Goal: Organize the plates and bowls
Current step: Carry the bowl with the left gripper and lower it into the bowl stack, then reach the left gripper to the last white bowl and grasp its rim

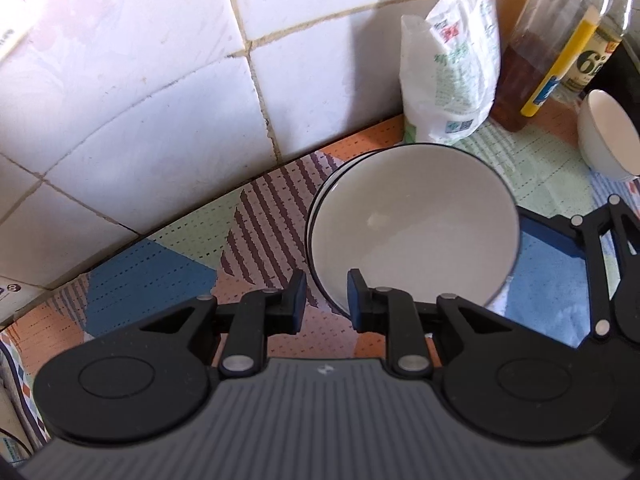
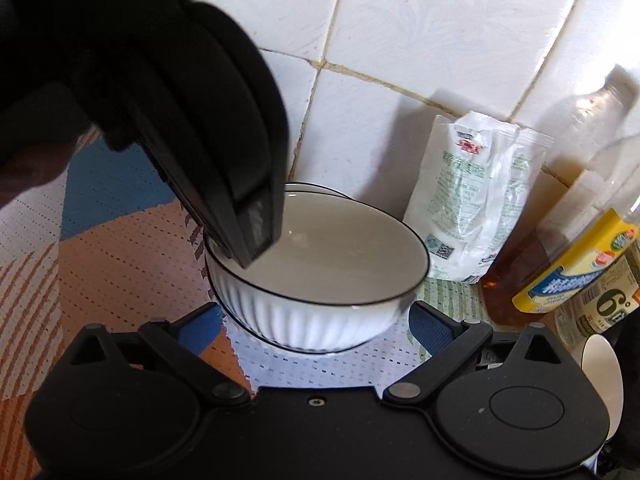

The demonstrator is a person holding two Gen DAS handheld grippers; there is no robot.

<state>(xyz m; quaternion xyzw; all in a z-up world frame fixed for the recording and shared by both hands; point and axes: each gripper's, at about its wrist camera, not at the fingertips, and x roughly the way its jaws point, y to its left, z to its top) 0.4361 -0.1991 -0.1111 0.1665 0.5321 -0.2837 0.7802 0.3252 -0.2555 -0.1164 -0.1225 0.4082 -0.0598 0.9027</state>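
A white ribbed bowl with a thin black rim (image 1: pixel 412 224) (image 2: pixel 320 312) sits nested in a second black-rimmed dish (image 1: pixel 320 196) on the patterned mat, close to the tiled wall. My left gripper (image 1: pixel 327 302) straddles the bowl's near-left rim. Its jaws are only narrowly apart, with a sliver of mat showing between the outer pad and the bowl. In the right wrist view one of its fingers (image 2: pixel 256 236) dips inside the bowl. My right gripper (image 2: pixel 316 328) stands wide open with a blue pad on each side of the bowl's base, not pressing it.
A white plastic pouch (image 1: pixel 452 72) (image 2: pixel 472 200) leans on the wall behind the bowl. An amber bottle (image 1: pixel 520 64) and a yellow-labelled bottle (image 2: pixel 576 268) stand to its right. A small white bowl (image 1: pixel 604 140) (image 2: pixel 600 380) sits at the far right. A tiled wall (image 1: pixel 160 80) bounds the counter.
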